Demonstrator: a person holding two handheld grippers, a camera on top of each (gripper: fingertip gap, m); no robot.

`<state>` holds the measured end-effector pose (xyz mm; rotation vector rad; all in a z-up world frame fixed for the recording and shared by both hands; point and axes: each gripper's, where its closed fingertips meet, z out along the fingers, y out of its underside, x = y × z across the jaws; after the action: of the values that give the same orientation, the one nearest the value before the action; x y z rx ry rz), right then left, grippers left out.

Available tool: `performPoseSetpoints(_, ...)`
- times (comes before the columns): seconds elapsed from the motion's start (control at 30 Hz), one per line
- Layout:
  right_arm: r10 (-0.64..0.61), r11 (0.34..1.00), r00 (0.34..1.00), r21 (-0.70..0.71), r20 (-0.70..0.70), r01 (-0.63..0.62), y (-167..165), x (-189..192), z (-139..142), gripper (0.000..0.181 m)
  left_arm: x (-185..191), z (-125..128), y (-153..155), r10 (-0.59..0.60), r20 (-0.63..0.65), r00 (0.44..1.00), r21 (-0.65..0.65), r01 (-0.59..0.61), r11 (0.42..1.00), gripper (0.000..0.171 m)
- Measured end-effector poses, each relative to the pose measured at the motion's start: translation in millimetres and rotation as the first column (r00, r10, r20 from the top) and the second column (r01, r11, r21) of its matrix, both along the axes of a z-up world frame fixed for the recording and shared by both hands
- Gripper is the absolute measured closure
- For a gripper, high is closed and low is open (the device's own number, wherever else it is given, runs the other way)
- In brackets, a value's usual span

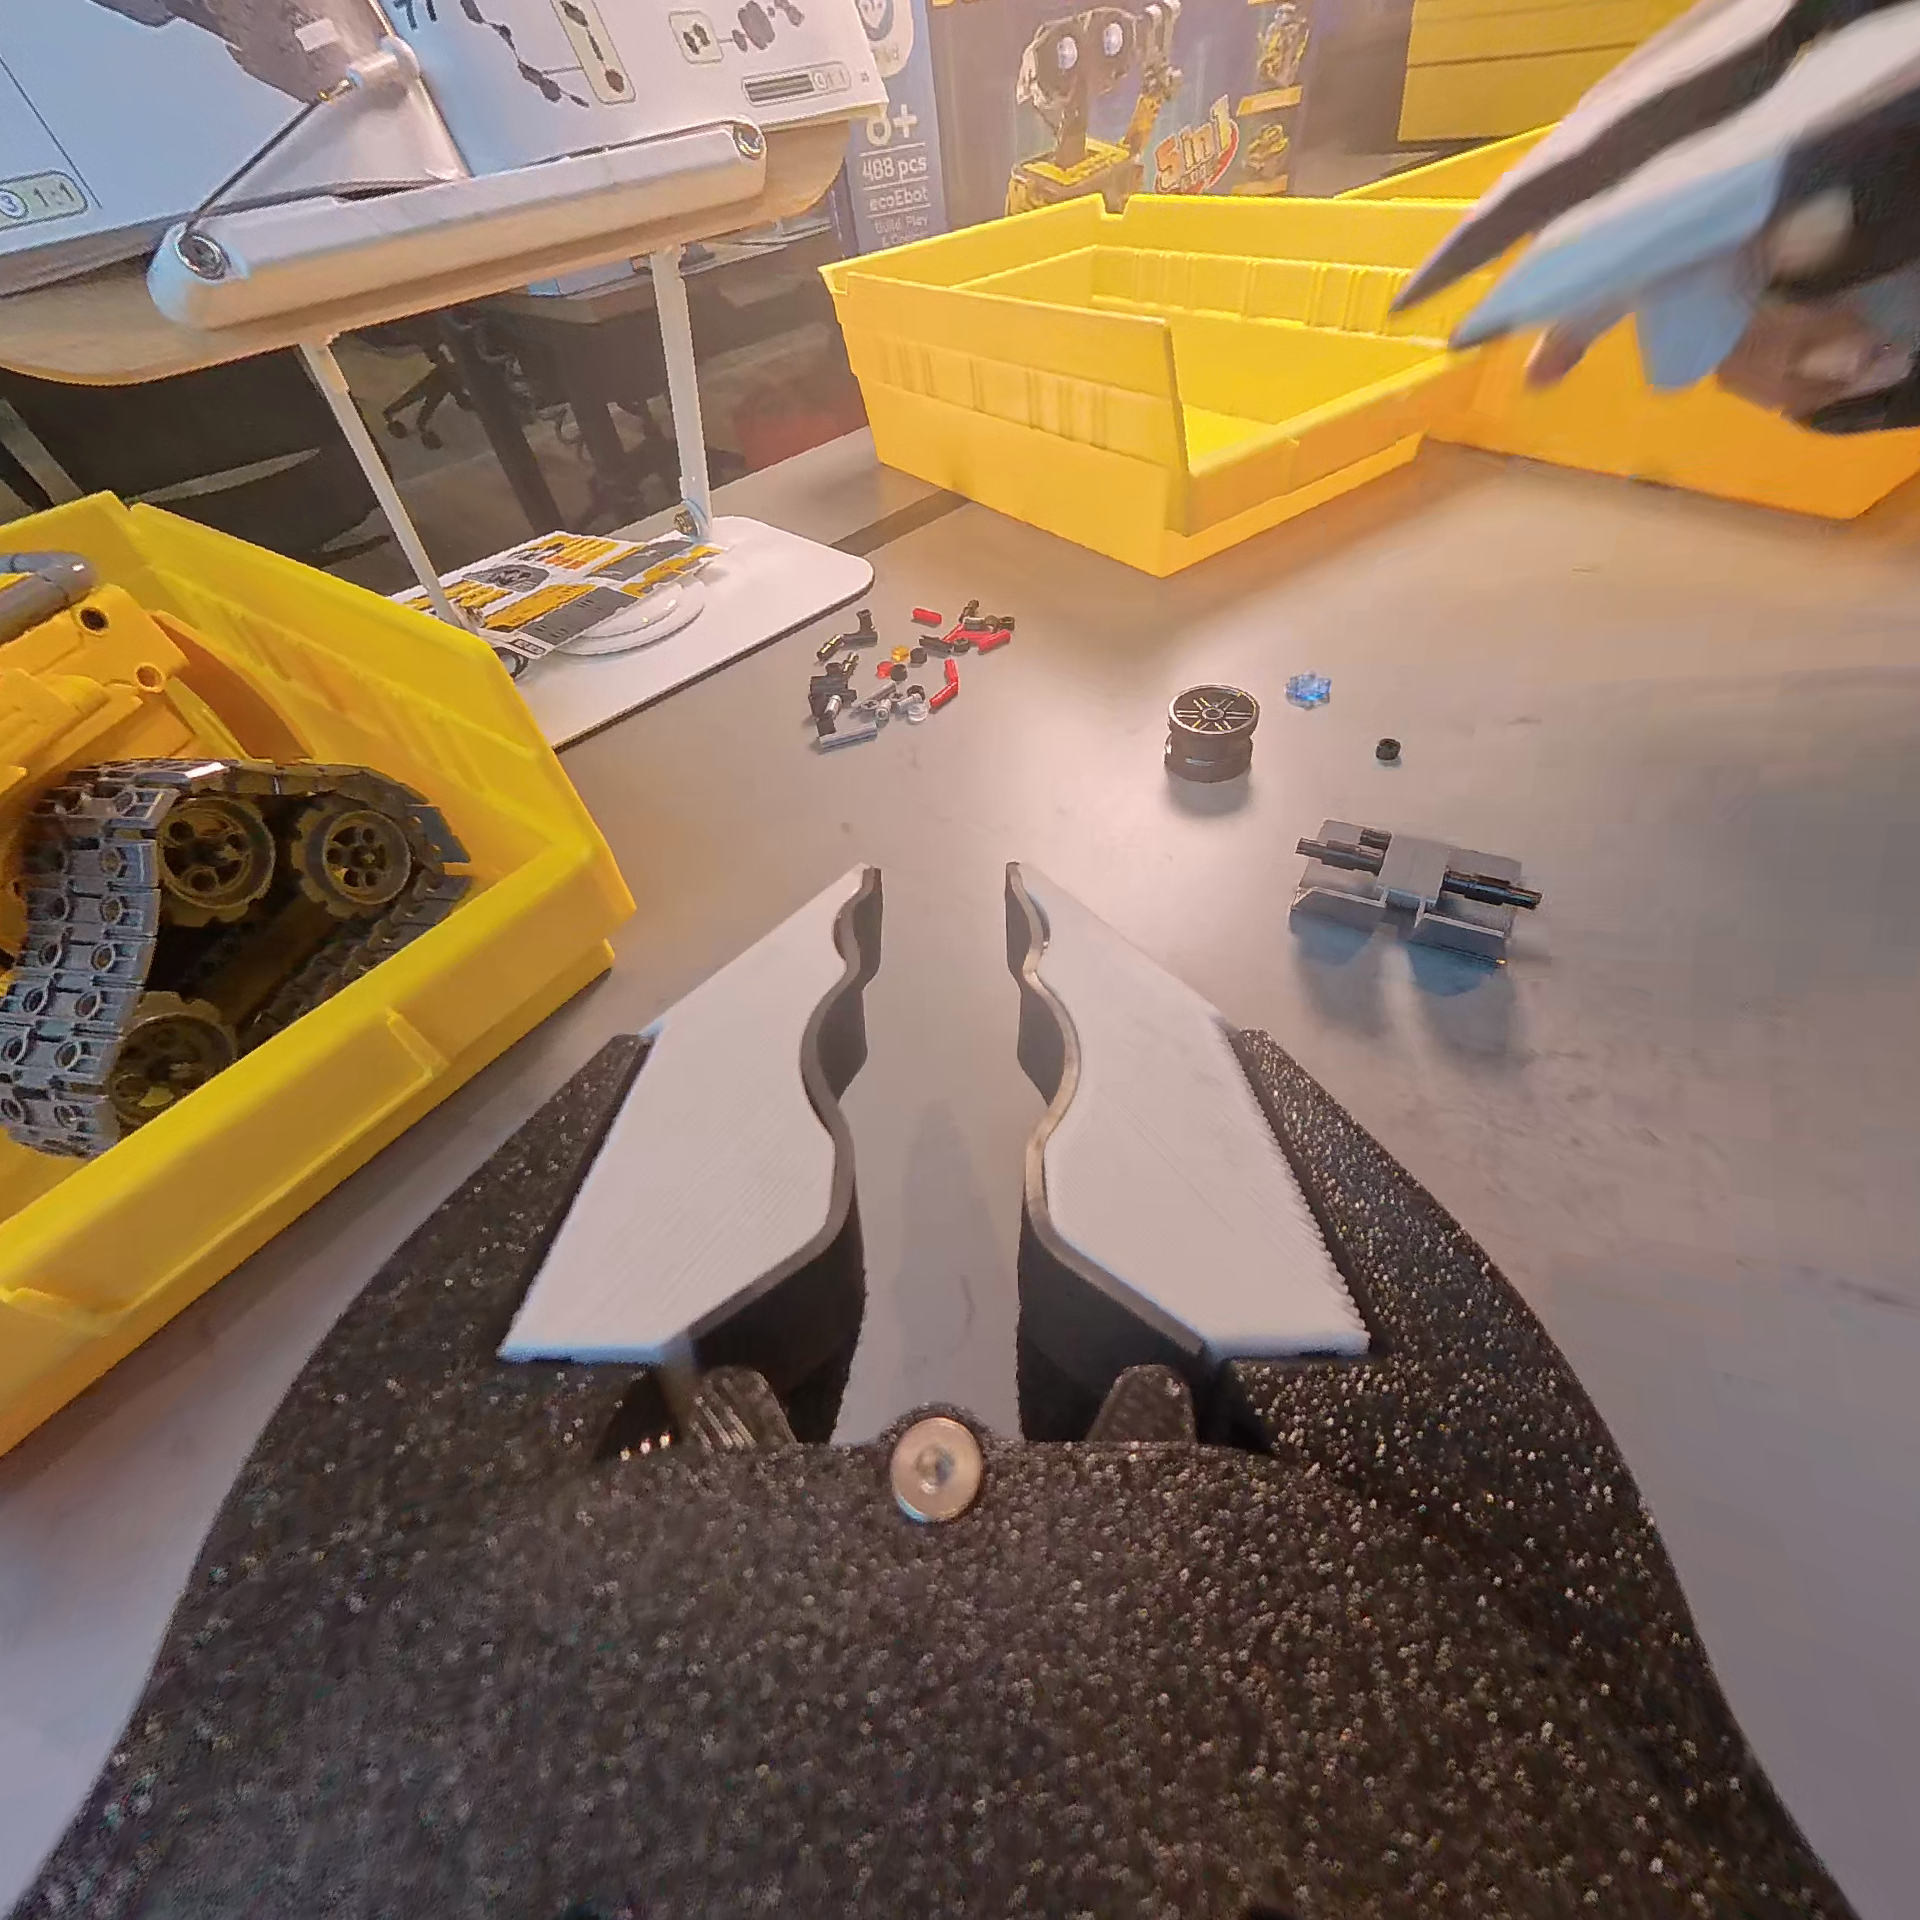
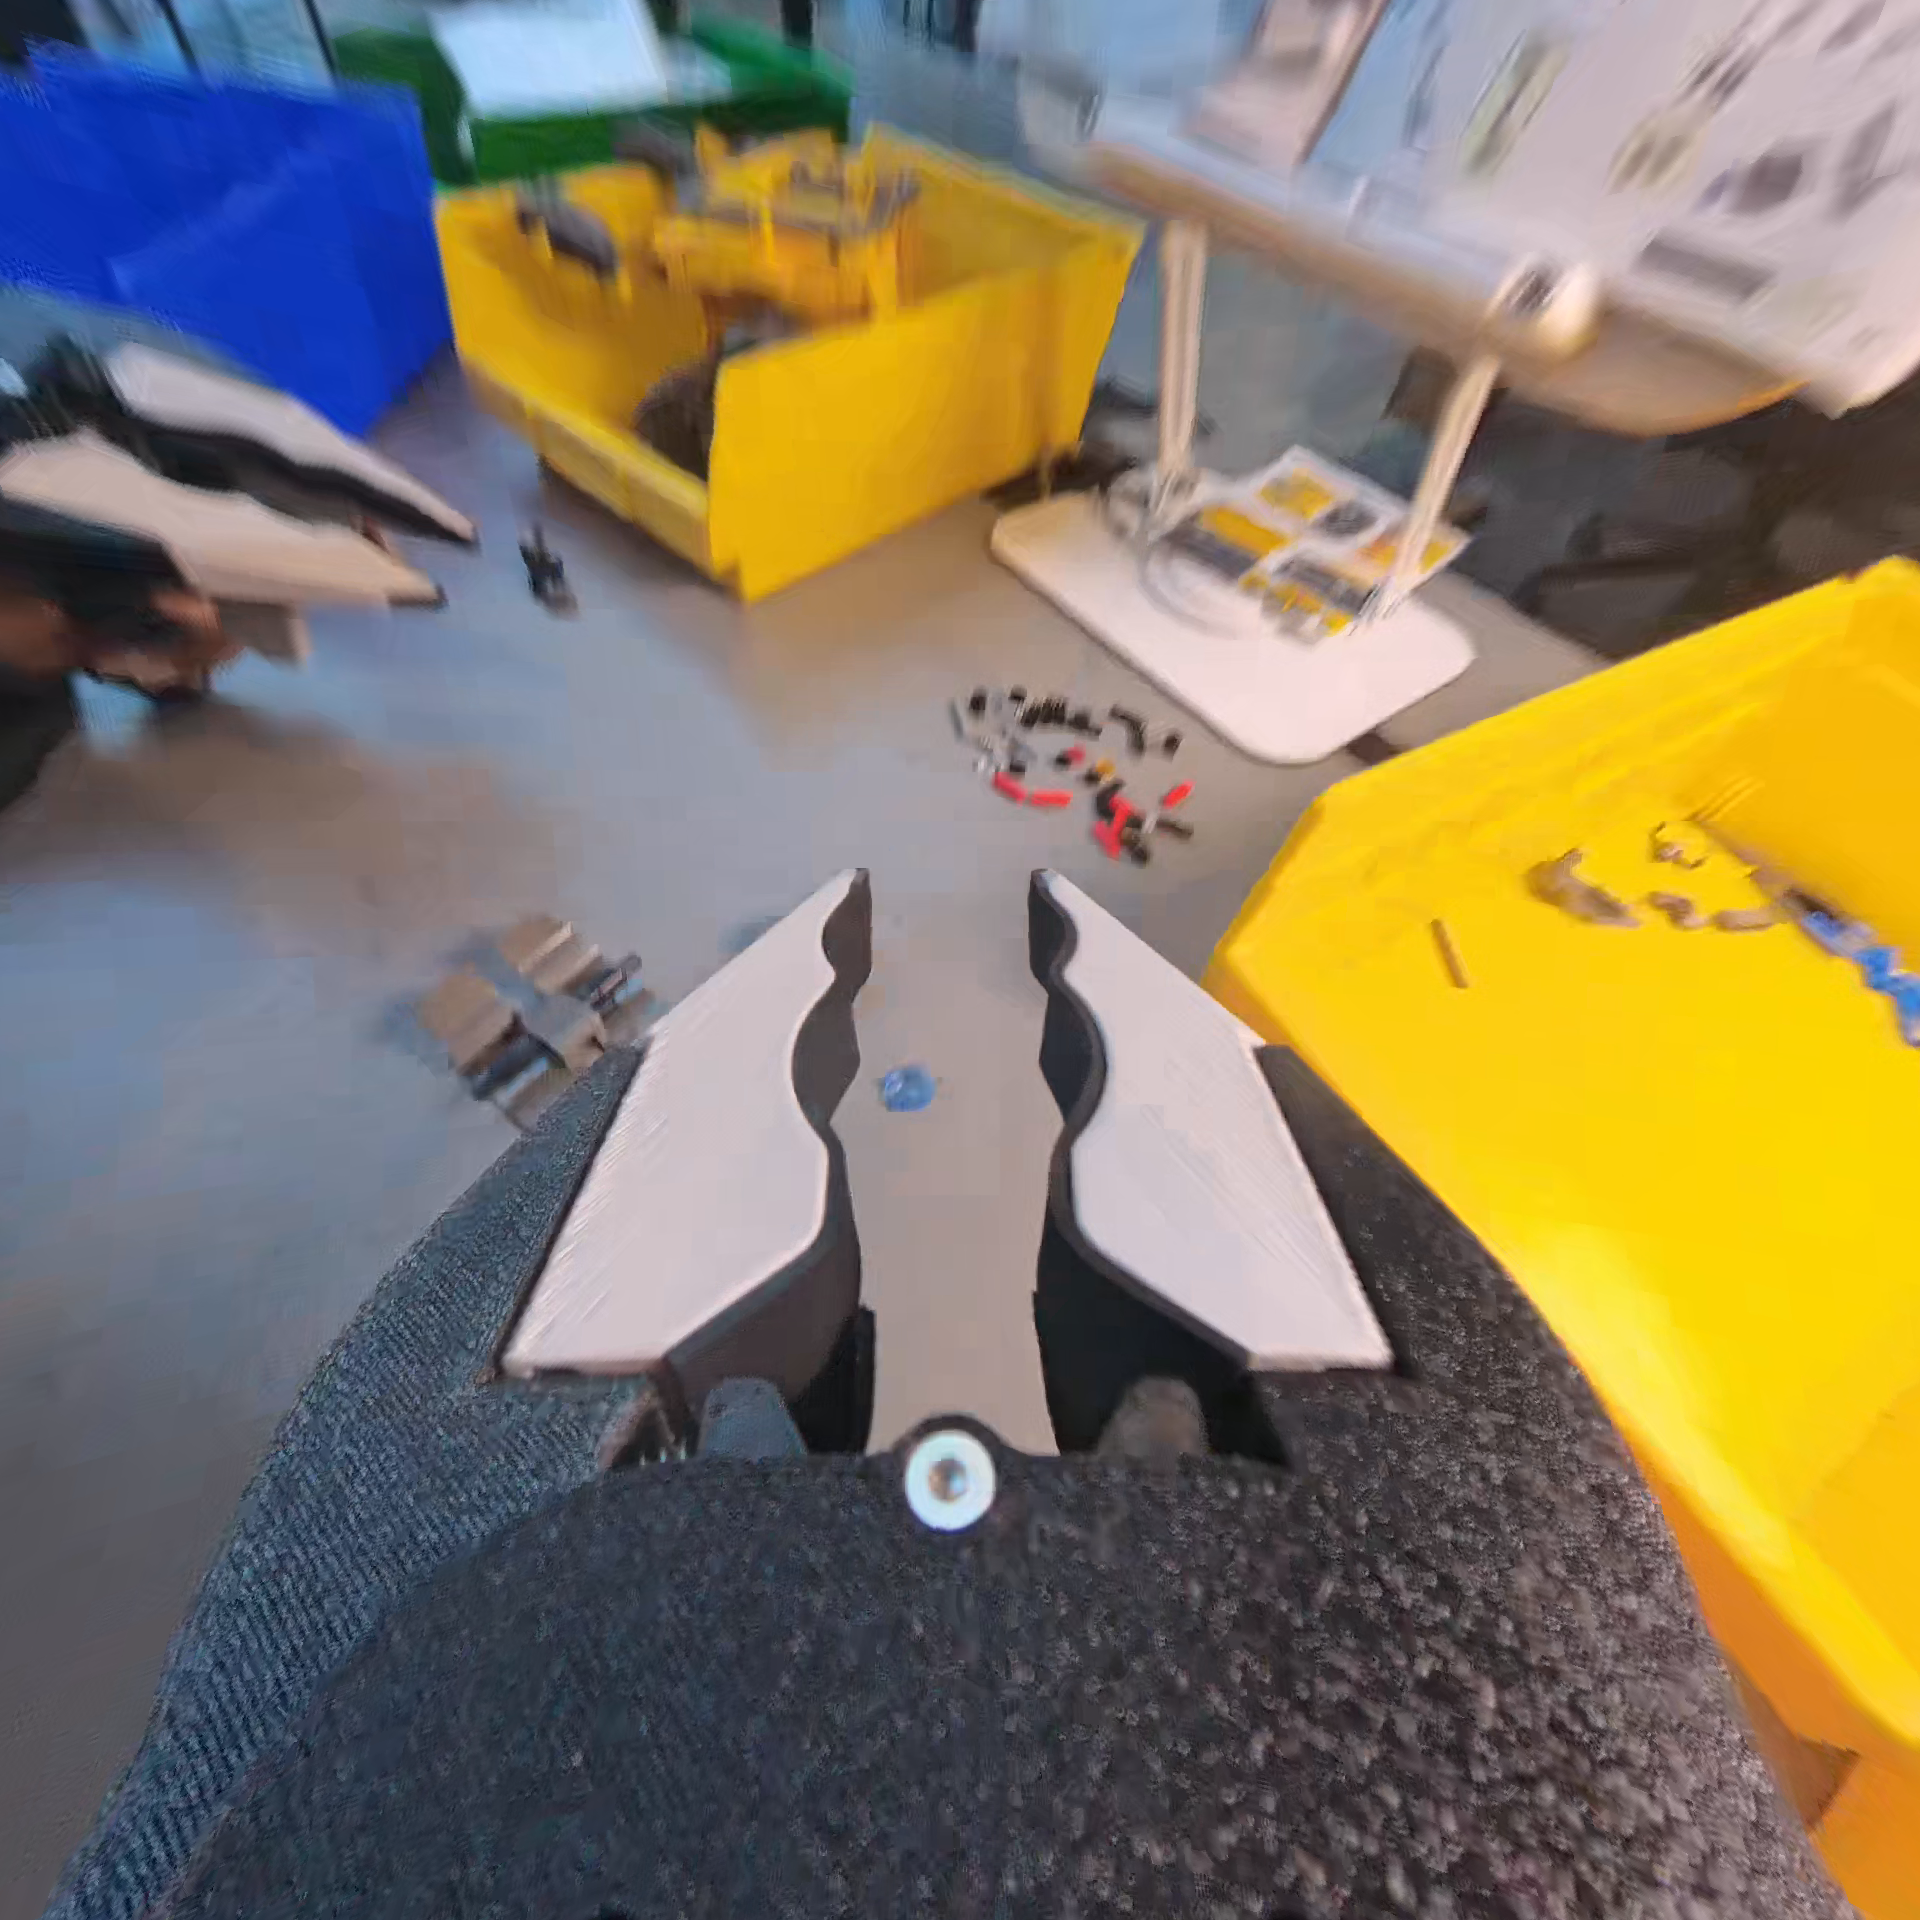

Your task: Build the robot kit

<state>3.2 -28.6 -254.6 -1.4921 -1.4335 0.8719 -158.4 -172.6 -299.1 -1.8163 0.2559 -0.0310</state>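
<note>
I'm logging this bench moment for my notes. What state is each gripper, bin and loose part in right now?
left gripper: open, empty, above the table
right gripper: open, empty, blurred
tracked yellow model: lying in the left yellow bin
open-fronted yellow bin: empty as far as visible
black wheel: loose on the table
grey assembly: loose on the table

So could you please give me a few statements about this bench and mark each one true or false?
1. The left hand-held gripper is open and holds nothing. True.
2. The black wheel lies inside a yellow bin. False: it sits on the table.
3. The tracked model rests in the yellow bin at the left. True.
4. The right hand-held gripper is clamped on the blue piece. False: it is open and the piece lies on the table.
</note>
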Motion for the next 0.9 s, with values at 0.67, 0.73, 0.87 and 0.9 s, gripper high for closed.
performPoseSetpoints(0.67, -0.098, 0.994, 0.625, 0.05, 0.774, 0.094, 140, 297, -51, 0.149, -14, -3, 4, 0.099, -0.087, 0.991, -0.009, -0.1, 0.995, 0.149)
performPoseSetpoints(0.73, -0.062, 0.996, 0.532, 0.022, 0.844, 0.081, 139, 309, -82, 0.148, -15, -3, 5, 0.108, -0.104, 0.989, -0.016, -0.11, 0.994, 0.149)
performPoseSetpoints(0.87, -0.033, 0.999, 0.434, 0.011, 0.9, 0.053, 138, 320, -116, 0.146, -16, -3, 4, 0.126, -0.124, 0.984, -0.016, -0.129, 0.991, 0.149)
performPoseSetpoints(0.9, -0.024, 0.999, 0.442, 0.0, 0.897, 0.055, 137, 318, -116, 0.148, -17, -4, 4, 0.131, -0.123, 0.984, -0.018, -0.134, 0.991, 0.149)
